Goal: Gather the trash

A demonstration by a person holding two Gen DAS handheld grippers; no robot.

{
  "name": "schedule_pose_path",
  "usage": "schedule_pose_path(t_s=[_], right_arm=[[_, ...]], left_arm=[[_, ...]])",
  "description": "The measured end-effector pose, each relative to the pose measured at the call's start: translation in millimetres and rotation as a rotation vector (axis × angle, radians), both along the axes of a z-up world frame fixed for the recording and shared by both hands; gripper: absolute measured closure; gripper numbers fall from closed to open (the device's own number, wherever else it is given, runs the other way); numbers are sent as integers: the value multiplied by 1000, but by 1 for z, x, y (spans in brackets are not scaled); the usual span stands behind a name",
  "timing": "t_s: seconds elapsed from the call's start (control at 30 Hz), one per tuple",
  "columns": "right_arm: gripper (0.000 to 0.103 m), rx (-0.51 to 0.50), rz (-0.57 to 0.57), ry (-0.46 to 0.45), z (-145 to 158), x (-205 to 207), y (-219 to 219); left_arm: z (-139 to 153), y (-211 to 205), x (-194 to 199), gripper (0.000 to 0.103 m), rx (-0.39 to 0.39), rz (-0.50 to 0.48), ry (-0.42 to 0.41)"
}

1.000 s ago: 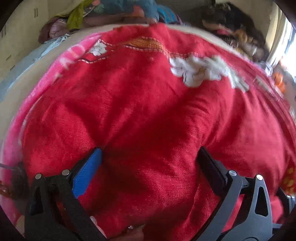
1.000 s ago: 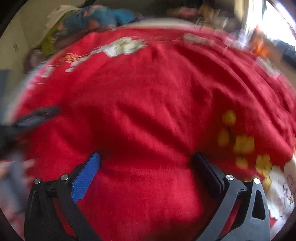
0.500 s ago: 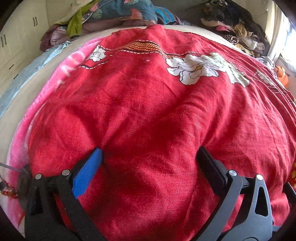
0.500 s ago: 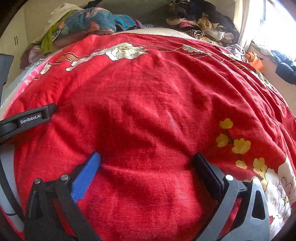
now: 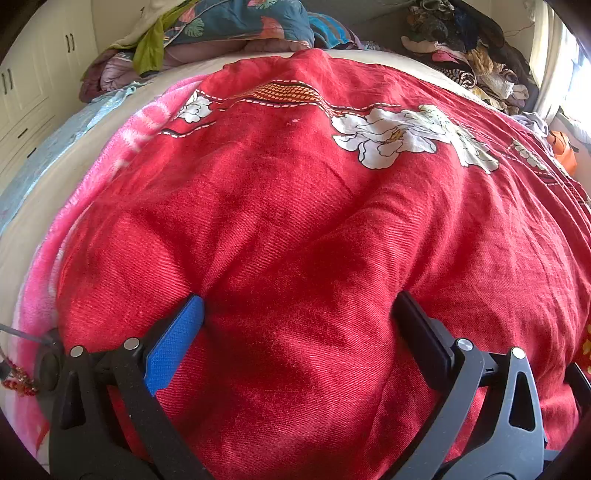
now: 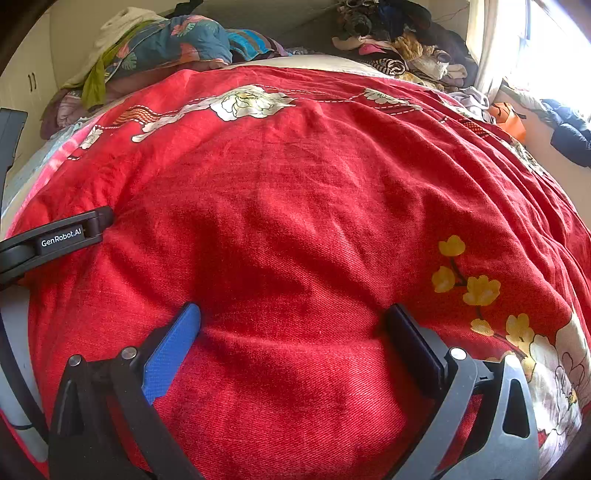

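A red floral blanket [image 5: 314,221] covers the bed and fills both views [image 6: 295,221]. No trash shows on it. My left gripper [image 5: 299,310] is open and empty, its fingertips resting on the blanket near the bed's near edge. My right gripper [image 6: 291,314] is open and empty too, fingertips against the blanket. The left gripper's black body [image 6: 55,240] shows at the left edge of the right wrist view.
Piled bedding [image 5: 221,29] lies at the bed's far left and a heap of clothes [image 5: 469,55] at the far right. White cabinets [image 5: 33,81] stand at left. An orange object [image 6: 508,114] and a dark jacket [image 6: 569,129] lie by the bright window.
Both views have steadied from blur. The right gripper has settled beside the left one. Both stay open on the blanket.
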State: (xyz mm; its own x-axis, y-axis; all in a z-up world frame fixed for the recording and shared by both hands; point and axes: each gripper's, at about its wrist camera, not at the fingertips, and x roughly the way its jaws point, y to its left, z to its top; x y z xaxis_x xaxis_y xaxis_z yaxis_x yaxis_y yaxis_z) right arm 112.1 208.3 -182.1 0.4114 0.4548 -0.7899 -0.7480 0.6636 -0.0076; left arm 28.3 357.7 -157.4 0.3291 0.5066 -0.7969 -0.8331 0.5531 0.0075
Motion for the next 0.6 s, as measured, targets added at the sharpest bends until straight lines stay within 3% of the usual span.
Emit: schedule_pose_path(t_s=[0.6], right_arm=[[5,2,0,3,0,1,0]], left_arm=[[0,0,0,9,0,0,-1]])
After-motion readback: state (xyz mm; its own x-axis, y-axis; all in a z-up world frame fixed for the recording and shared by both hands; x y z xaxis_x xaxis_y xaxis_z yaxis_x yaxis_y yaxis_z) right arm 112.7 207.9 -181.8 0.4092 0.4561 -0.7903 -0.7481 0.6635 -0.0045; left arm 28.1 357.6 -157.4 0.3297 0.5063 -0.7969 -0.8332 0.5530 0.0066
